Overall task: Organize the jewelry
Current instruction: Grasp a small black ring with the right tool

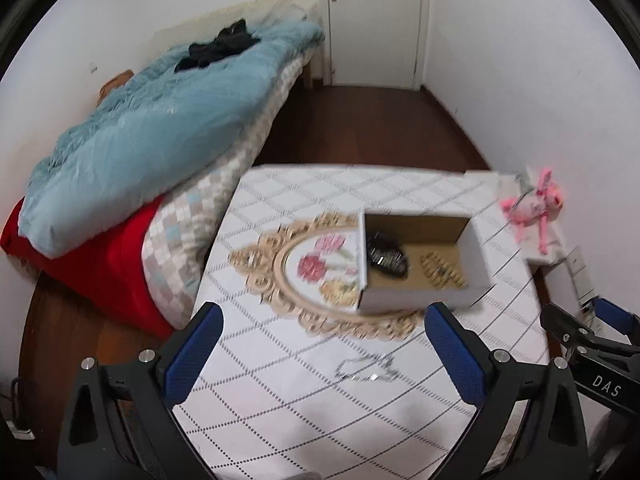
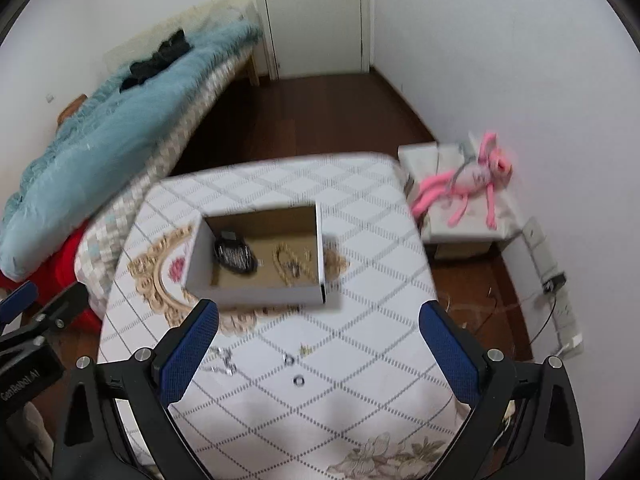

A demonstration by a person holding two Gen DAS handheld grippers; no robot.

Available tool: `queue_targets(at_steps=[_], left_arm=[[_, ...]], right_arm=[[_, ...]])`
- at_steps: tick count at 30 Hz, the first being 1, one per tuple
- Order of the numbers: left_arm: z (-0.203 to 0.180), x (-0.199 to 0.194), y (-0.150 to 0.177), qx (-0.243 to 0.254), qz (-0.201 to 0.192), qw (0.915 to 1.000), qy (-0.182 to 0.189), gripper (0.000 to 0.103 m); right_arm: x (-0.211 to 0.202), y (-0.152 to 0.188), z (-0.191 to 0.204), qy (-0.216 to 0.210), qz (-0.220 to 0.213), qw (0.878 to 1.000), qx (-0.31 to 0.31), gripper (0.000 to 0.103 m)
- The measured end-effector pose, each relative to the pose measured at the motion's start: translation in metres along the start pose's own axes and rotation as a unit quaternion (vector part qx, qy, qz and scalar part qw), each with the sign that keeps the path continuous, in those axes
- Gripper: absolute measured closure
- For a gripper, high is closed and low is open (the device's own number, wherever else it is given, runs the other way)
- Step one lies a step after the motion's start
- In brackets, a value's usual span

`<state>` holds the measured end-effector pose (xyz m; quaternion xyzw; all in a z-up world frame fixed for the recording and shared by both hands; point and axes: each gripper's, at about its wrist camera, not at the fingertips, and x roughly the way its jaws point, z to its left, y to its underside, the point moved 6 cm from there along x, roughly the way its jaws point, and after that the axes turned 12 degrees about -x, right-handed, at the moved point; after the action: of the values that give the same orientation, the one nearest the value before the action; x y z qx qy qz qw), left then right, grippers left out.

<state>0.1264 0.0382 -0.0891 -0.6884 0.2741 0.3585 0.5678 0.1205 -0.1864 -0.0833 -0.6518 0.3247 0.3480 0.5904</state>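
An open white cardboard box [image 1: 416, 300] [image 2: 256, 294] sits on the table and holds a black bracelet [image 1: 386, 260] [image 2: 236, 258] and a gold chain [image 1: 442, 270] [image 2: 292, 264]. A silver necklace [image 1: 368, 370] [image 2: 224, 362] lies on the cloth before the box. Two small rings [image 2: 289, 359] [image 2: 299, 380] and a tiny gold piece [image 2: 306, 349] lie near it. My left gripper [image 1: 324, 360] is open and empty, hovering over the necklace. My right gripper [image 2: 320, 356] is open and empty above the rings.
The table has a white checked cloth [image 1: 320, 420] with a gold oval pattern [image 1: 280, 276]. A bed with a blue blanket [image 1: 160, 128] stands left. A pink plush toy [image 2: 464, 184] lies on a white stool at the right. Power strips [image 2: 560, 304] lie on the floor.
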Motion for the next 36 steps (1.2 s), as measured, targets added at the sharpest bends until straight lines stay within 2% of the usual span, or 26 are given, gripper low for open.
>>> queue_targets(at_steps=[4,6,7,8,10,12,14,16,20,22,23,24,34,36], left_arm=[[0.014,0.038,0.028,0.006,0.039,0.9987,-0.033,0.000],[0.021,0.058,0.044,0.008,0.062,0.9968,-0.050,0.000],[0.026,0.071,0.054,0.009,0.076,0.9953,-0.058,0.000],[0.029,0.079,0.062,0.008,0.089,0.9939,-0.065,0.000],[0.036,0.091,0.074,0.004,0.106,0.9919,-0.069,0.000],[0.043,0.102,0.087,-0.001,0.125,0.9894,-0.075,0.001],[0.049,0.109,0.095,-0.010,0.136,0.9882,-0.071,0.001],[0.051,0.113,0.099,-0.017,0.143,0.9875,-0.064,0.001],[0.050,0.117,0.102,-0.031,0.149,0.9873,-0.045,0.001],[0.048,0.118,0.102,-0.034,0.149,0.9877,-0.034,0.001],[0.045,0.118,0.103,-0.033,0.148,0.9879,-0.029,0.001],[0.043,0.118,0.103,-0.032,0.148,0.9881,-0.026,0.001],[0.036,0.136,0.096,-0.047,0.164,0.9853,0.007,0.005],[0.031,0.143,0.097,-0.055,0.178,0.9822,0.021,0.016]], right_arm=[[0.050,0.035,0.003,-0.017,0.052,0.998,0.003,0.003],[0.073,0.053,0.006,-0.029,0.074,0.997,0.004,0.014],[0.089,0.065,0.009,-0.043,0.091,0.995,0.008,0.023],[0.104,0.076,0.013,-0.059,0.104,0.993,0.015,0.029],[0.124,0.092,0.016,-0.066,0.126,0.990,0.020,0.032],[0.139,0.106,0.022,-0.065,0.134,0.989,0.018,0.040],[0.148,0.114,0.026,-0.071,0.135,0.988,0.018,0.044],[0.149,0.115,0.031,-0.067,0.117,0.991,0.008,0.049],[0.151,0.120,0.039,-0.043,0.098,0.994,-0.020,0.056],[0.149,0.123,0.043,-0.024,0.091,0.995,-0.041,0.066],[0.149,0.124,0.043,-0.019,0.087,0.995,-0.045,0.081],[0.149,0.125,0.043,-0.018,0.084,0.995,-0.045,0.090],[0.138,0.117,0.023,-0.049,0.070,0.996,0.009,0.090],[0.136,0.113,0.020,-0.050,0.067,0.996,0.013,0.090]])
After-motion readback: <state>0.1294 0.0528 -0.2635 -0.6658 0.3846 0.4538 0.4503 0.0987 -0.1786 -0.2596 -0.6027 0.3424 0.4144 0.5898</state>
